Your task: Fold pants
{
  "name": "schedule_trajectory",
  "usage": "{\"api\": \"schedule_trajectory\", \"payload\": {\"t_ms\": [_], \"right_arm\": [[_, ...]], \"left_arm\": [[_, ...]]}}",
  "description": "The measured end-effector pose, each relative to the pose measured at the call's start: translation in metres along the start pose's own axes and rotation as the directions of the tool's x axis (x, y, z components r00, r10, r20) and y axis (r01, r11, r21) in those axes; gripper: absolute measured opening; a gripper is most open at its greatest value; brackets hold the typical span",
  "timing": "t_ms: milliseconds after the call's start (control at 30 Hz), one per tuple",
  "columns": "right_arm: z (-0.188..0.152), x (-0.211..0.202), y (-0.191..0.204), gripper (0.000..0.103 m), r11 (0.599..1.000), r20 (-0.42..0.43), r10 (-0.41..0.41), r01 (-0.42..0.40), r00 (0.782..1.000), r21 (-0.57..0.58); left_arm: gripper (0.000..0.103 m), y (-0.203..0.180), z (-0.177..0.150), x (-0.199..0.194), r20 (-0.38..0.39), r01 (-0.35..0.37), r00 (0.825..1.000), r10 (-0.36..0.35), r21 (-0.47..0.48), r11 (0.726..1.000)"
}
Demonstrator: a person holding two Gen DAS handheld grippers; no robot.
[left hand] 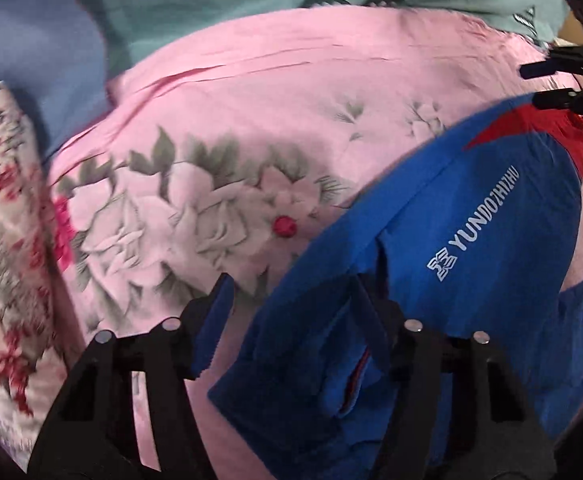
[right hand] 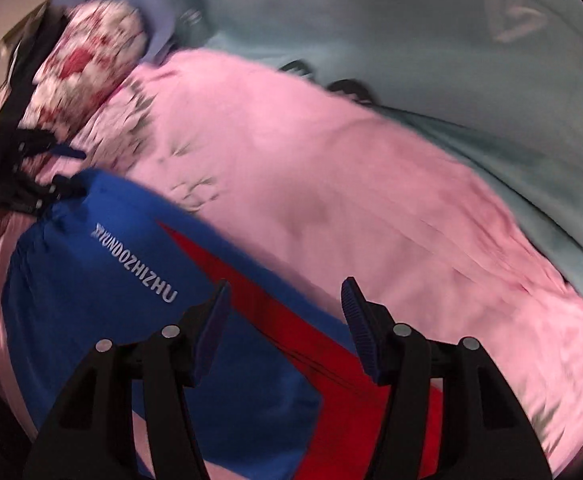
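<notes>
Blue pants [left hand: 471, 216] with a red stripe and white lettering lie on a pink floral sheet [left hand: 251, 120] spread over a bed. In the left wrist view the pants fill the 4 o'clock area, reaching up toward 2 o'clock. The left gripper [left hand: 291, 292] has its jaws spread wide; a bunched edge of the blue fabric sits against its right finger, and whether any cloth is caught cannot be told. The right gripper [left hand: 551, 84] shows at 2 o'clock, at the red end of the pants.

In the right wrist view, which is blurred, the pants [right hand: 91, 300] fill the 7 o'clock area. The right gripper [right hand: 285, 300] has its jaws apart above the red stripe, holding nothing. A patterned pillow [right hand: 91, 40] lies at 10 o'clock, and pale teal bedding [right hand: 411, 20] runs along the top.
</notes>
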State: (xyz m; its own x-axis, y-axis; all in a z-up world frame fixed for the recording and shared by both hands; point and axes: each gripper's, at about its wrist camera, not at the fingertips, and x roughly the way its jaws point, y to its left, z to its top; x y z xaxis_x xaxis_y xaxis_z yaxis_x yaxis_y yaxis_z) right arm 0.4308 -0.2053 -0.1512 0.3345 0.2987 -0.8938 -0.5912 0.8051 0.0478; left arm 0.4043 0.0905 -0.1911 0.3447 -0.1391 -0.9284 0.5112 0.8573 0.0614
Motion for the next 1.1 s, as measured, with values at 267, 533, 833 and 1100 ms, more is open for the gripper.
{"api": "schedule_trajectory", "payload": {"t_ms": [267,533,833,1100], "right_arm": [[0.000,0.037,0.014,0.038,0.989,-0.146,0.005,-0.026,0.989,-0.143],[-0.007,-0.004,0.022,0.003,0.991,-0.071,-0.011,0.002,0.997,-0.134],[-0.051,-0.119,0.091,0.003,0.971,0.081,-0.074,0.090,0.994,-0.220],[-0.140,-0.146,0.184,0.003,0.961,0.021,-0.055,0.059,0.998,-0.272]], "left_arm": [[0.030,0.002,0.007,0.016,-0.037,0.108,0.994,-0.106,0.048,0.993],[0.012,-0.007,0.007,0.003,-0.001,0.092,0.996,-0.093,0.041,0.995],[0.010,-0.020,-0.027,-0.100,0.176,0.029,0.984,-0.036,0.044,0.999],[0.010,-0.067,-0.122,-0.153,0.173,0.034,0.984,-0.042,0.051,0.998]]}}
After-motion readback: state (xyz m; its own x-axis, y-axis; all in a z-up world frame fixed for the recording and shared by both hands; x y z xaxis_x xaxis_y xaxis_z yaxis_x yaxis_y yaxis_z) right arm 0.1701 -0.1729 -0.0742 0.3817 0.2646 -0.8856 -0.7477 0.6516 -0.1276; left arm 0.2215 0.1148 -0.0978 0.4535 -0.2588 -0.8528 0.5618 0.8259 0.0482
